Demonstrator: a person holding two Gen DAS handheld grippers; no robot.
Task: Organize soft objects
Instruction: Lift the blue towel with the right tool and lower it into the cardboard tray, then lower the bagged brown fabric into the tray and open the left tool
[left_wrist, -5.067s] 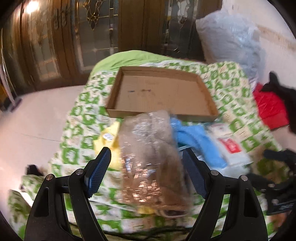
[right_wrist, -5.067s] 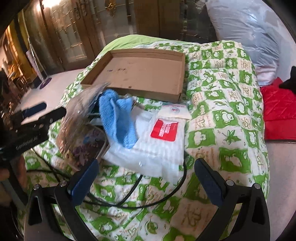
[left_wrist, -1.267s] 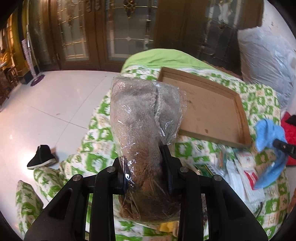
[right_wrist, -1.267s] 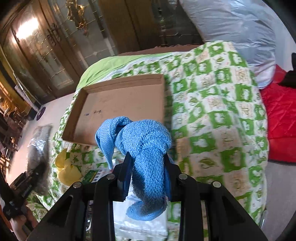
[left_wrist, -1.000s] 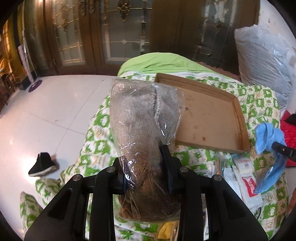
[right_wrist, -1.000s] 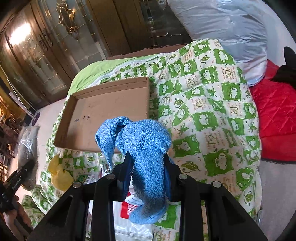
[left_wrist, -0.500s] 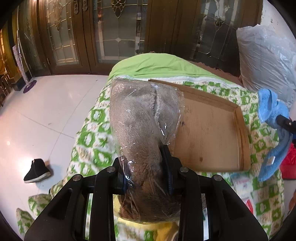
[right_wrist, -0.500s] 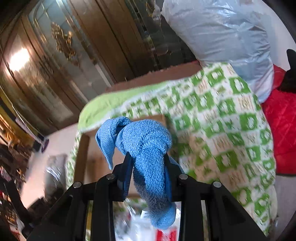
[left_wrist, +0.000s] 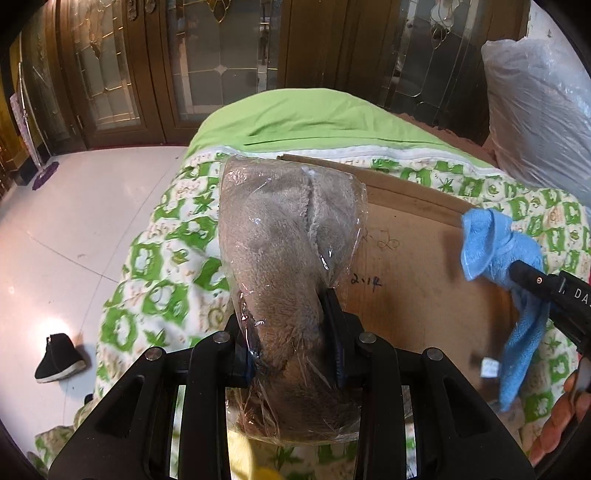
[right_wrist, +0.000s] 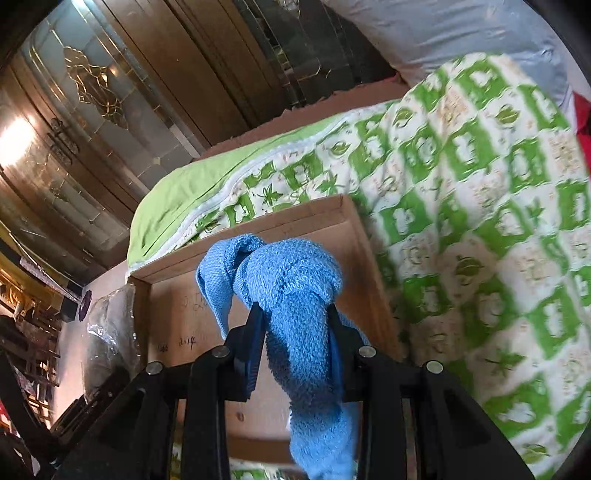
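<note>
Green-checked quilt (left_wrist: 162, 266) under shallow cardboard tray (left_wrist: 417, 295), bare white floor (left_wrist: 66, 229) at 9 o'clock.
Left gripper (left_wrist: 291, 354) clamps bagged brown plush (left_wrist: 280, 258) over tray's left rim; right gripper (right_wrist: 295, 347) clamps blue towel (right_wrist: 295, 295) above tray; handwriting illegible.

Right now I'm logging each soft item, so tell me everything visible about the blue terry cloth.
The blue terry cloth is a looped, fluffy towel, bunched into a knot-like lump. The right gripper is shut on its middle, holding it above the shallow brown cardboard tray. A pointed corner droops on one side; a long tail with a small white tag hangs free below.
</note>
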